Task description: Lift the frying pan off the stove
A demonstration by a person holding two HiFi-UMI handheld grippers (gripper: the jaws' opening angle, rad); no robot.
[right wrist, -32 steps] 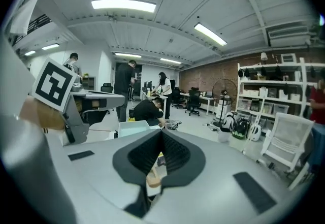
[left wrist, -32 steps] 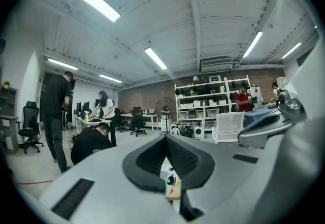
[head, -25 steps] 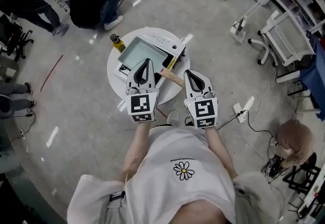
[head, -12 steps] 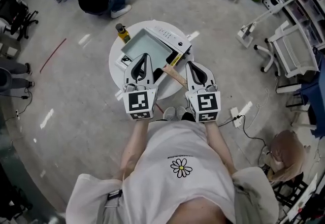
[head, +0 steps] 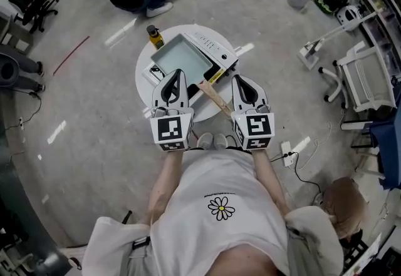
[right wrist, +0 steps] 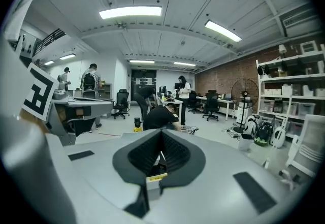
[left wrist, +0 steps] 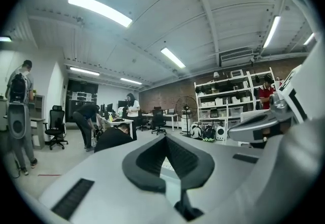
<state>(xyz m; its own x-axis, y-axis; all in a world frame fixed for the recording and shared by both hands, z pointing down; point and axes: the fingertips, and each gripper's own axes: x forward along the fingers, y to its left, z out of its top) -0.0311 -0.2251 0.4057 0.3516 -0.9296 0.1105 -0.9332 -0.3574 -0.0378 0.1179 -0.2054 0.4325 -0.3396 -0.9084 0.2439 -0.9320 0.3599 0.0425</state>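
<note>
As left gripper (head: pixel 178 74) overlaps, pan (head: pixel 195 91) part-hidden

Bright ceiling strip lights (right wrist: pixel 130 12) overhead; strong fisheye bending at edges.

The head camera looks steeply down from above the person onto the round tabletop (head: pixel 143 84), with the left claw (head: pixel 179 74) and right claw (head: pixel 239 79) close below. Each claw camera sits low behind its jaws, facing nearly level across the room. All three views share the crouching person (left wrist: pixel 114 139) beyond the tabletop.
</note>
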